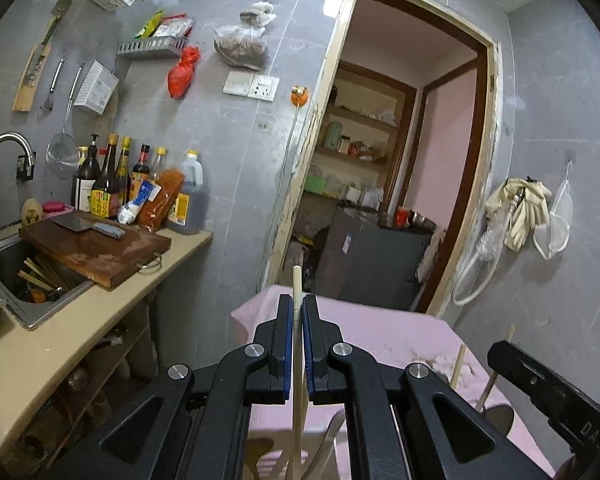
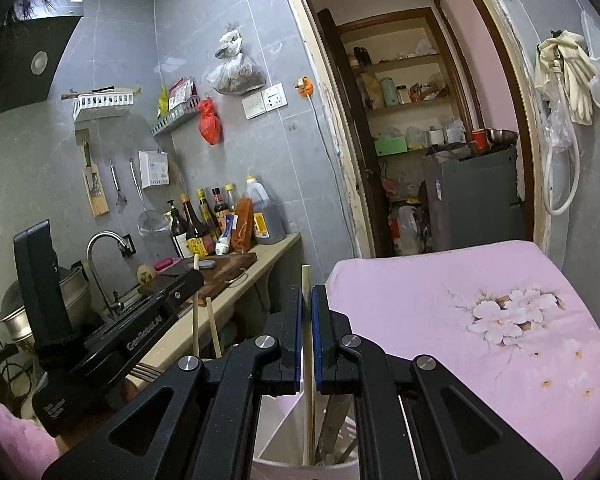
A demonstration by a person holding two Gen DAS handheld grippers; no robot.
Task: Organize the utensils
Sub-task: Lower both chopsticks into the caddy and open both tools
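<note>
My left gripper (image 1: 298,308) is shut on a pale wooden chopstick (image 1: 297,284) that stands upright between its blue pads, its lower end over a white utensil holder (image 1: 276,460). My right gripper (image 2: 307,300) is shut on another wooden chopstick (image 2: 306,280), upright, its lower end inside the white utensil holder (image 2: 276,420), which holds other utensils. The left gripper (image 2: 172,288) shows at the left of the right wrist view with chopsticks (image 2: 196,320) beside it. The right gripper's body (image 1: 548,388) shows at the right of the left wrist view, near two chopsticks (image 1: 458,364).
A table under a pink flowered cloth (image 2: 480,280) lies ahead. A counter (image 1: 172,252) on the left carries a cutting board with a cleaver (image 1: 88,224), sauce bottles (image 1: 108,184) and a sink (image 1: 28,280) holding chopsticks. An open doorway (image 1: 400,160) is behind.
</note>
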